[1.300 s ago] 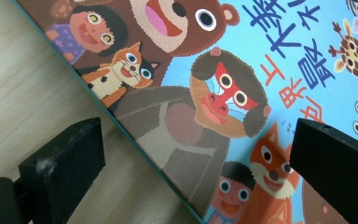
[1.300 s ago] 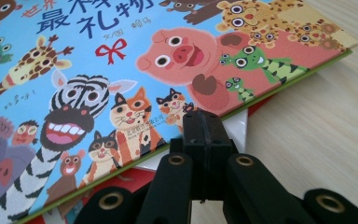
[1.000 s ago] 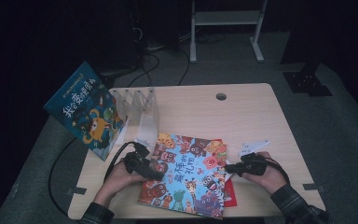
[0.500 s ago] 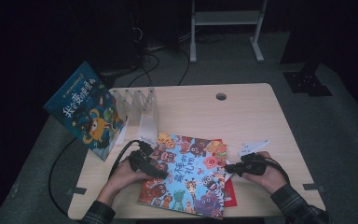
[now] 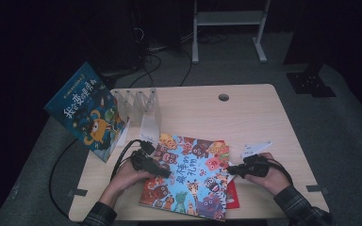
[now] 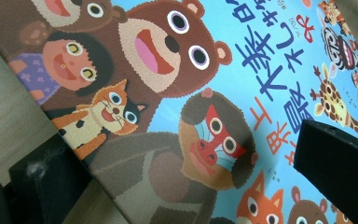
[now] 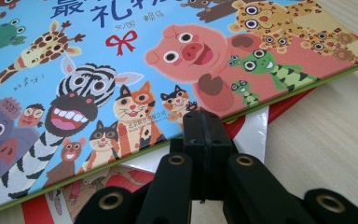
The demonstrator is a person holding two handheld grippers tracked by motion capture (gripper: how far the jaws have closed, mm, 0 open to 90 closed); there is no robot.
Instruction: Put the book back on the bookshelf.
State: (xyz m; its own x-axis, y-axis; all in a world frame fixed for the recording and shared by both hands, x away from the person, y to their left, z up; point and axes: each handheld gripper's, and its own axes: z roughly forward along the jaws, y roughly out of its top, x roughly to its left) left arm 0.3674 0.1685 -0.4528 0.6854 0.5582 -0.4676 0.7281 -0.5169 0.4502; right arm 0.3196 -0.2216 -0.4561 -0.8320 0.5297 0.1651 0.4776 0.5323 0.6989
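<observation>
Fingers of the right gripper [image 7: 204, 135] are pressed together at the picture book's [image 5: 192, 175] edge; left gripper [image 5: 152, 165] fingers straddle its opposite edge, spread wide; book lies flat on the table [image 5: 245, 117].

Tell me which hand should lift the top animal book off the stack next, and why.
Left, probably. The left tool already straddles the animal book's near-left edge with jaws apart, one under and one over. The right tool is shut at the right edge, gripping nothing I can see.

Both forearms rest low; the left gripper [image 5: 162, 172] stands with jaws spread wide, the right gripper [image 7: 205, 122] seemingly pressed closed.
</observation>
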